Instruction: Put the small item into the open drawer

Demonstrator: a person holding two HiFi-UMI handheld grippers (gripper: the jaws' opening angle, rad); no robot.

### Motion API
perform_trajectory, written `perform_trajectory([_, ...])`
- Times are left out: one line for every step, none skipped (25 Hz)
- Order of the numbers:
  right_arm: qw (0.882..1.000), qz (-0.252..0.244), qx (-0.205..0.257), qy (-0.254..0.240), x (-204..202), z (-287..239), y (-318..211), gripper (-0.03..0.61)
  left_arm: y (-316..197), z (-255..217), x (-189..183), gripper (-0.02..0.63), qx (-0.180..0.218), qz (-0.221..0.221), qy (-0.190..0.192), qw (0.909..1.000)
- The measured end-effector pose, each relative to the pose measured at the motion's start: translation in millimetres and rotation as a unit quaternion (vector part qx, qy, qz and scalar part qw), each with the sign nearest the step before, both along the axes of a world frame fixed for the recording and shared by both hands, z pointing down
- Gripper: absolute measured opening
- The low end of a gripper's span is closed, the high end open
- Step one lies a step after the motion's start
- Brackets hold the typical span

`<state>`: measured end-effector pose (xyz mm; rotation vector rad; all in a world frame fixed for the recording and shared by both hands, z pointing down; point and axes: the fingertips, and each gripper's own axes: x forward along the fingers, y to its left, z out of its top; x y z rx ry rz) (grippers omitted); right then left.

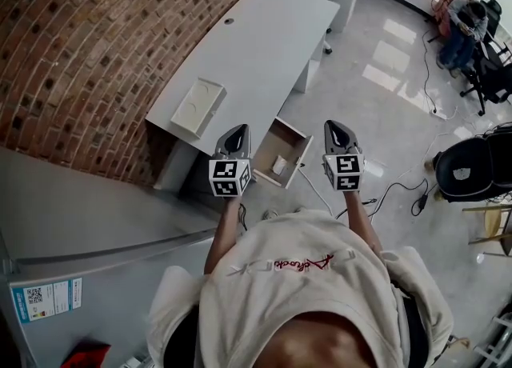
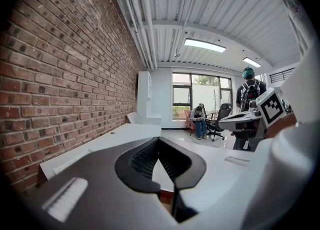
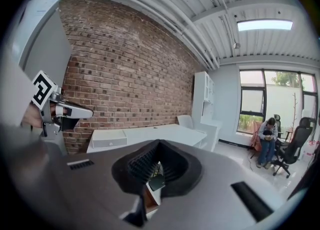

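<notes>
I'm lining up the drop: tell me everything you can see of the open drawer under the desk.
The drawer is pulled out from under the near end of the white desk, towards the person. It is a shallow rectangular box with wood-brown side walls, a pale floor and a white front panel, and it sits level. One small pale thing lies inside near the front. What it is cannot be made out. Nothing else touches the drawer.

Bright, even daylight comes in from the window [image 3: 277, 99] at three o'clock, helped by a ceiling light [image 3: 265, 24] at one o'clock. Glare patches lie on the pale floor [image 1: 392, 54]. Both gripper views bulge, blacken at the rims and blur up close.
</notes>
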<state>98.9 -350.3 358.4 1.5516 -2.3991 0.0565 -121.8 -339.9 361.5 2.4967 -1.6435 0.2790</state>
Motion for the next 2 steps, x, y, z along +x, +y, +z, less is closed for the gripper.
perform_trajectory([1.0, 0.0, -0.001, -0.002, -0.8, 0.8, -0.2, 0.012, -0.2, 0.2, 0.0, 0.009, 0.0, 0.0, 0.0, 1.0])
perform_trajectory([1.0, -0.001, -0.002, -0.005, -1.5, 1.7, -0.3, 0.012, -0.4, 0.5, 0.1, 0.009, 0.0, 0.001, -0.001, 1.0])
